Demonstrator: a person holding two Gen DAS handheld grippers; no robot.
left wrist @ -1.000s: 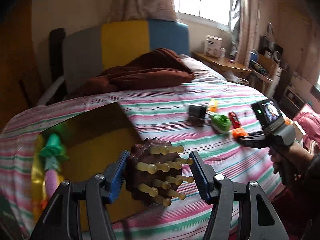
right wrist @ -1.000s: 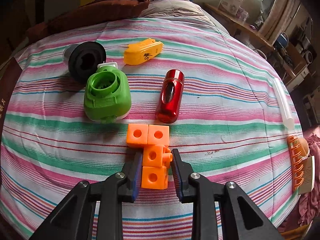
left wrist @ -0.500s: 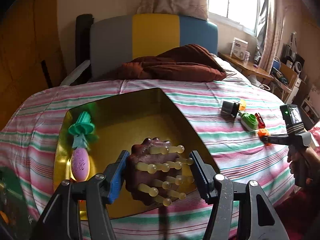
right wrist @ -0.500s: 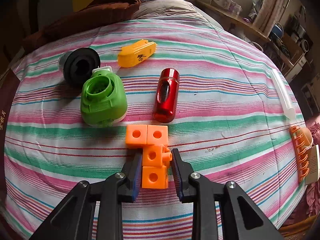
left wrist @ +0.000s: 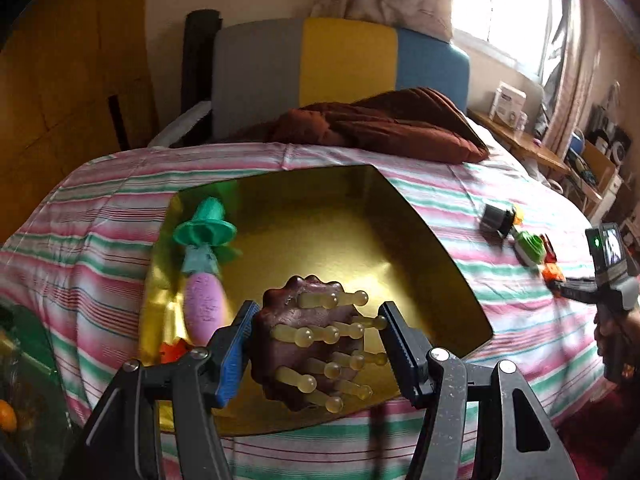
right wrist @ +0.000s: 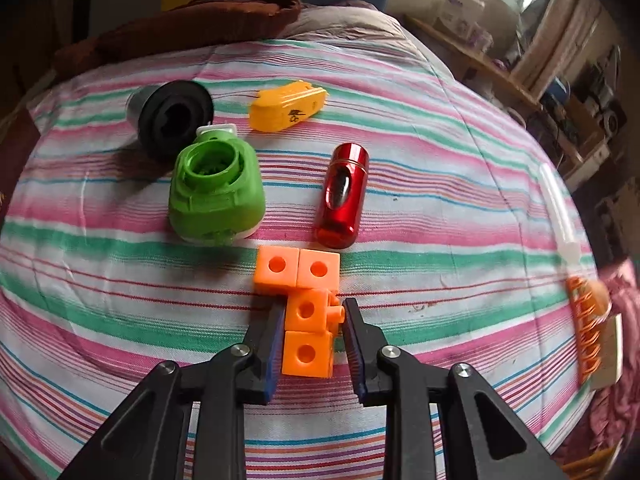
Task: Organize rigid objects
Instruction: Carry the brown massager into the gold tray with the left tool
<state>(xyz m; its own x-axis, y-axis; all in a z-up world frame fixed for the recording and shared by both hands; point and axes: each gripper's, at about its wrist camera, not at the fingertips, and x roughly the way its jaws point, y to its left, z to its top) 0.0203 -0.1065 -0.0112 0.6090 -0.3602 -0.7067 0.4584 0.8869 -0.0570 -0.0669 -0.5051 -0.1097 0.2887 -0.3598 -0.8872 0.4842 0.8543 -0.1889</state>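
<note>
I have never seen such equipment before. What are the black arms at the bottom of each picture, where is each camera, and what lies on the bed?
There is no robot. A person holds a hand tool with two fingers in each hand, and each tool carries a wide-angle camera looking along its fingers.

The left camera shows the left tool gripping a brown massage brush with pale pegs above a gold tray. A purple and green toy already lies in the tray. At the right edge you see the other tool.

The right camera shows the right tool closed on orange linked cubes on the striped bedsheet. Beyond lie a green object, a red cylinder, a yellow case and a black part.
</note>
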